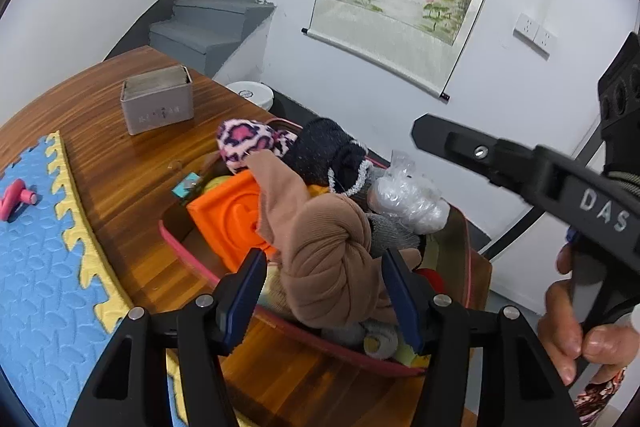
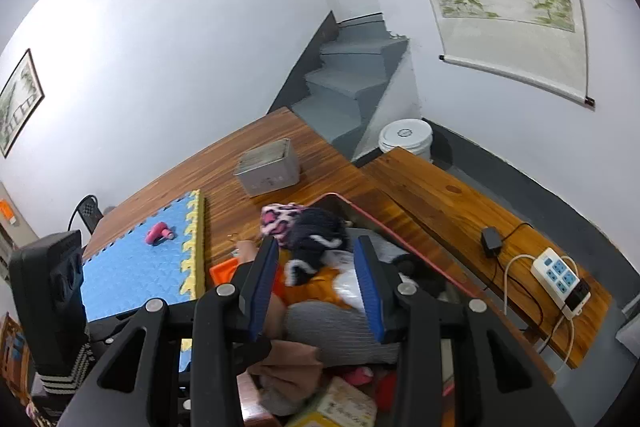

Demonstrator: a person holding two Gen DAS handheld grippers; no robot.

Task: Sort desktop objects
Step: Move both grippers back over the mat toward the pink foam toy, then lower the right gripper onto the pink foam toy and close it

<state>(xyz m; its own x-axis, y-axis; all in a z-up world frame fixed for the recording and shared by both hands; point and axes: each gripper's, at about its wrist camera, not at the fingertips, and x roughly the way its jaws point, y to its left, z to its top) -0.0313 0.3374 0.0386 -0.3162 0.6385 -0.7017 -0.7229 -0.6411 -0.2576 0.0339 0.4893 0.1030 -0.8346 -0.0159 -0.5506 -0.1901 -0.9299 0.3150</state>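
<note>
A pink-rimmed bin [image 1: 184, 251] on the wooden table is heaped with things: an orange block [image 1: 228, 219], a pink leopard-print sock [image 1: 244, 141], a black sock [image 1: 324, 151] and a crumpled plastic bag [image 1: 408, 195]. A knotted tan cloth bundle [image 1: 328, 267] rests on top. My left gripper [image 1: 324, 253] stands open around that bundle, with a gap at the left pad. My right gripper [image 2: 317, 243] hovers open over the same bin [image 2: 400, 235], above orange and grey items, holding nothing. One of its fingers [image 1: 460, 143] shows in the left wrist view.
A grey tin box [image 1: 158, 103] stands further back on the table. A blue and yellow foam mat [image 1: 40, 287] carries a small pink item [image 1: 16, 197]. A side bench holds a power strip [image 2: 558, 275]. A white bucket [image 2: 406, 137] stands by the stairs.
</note>
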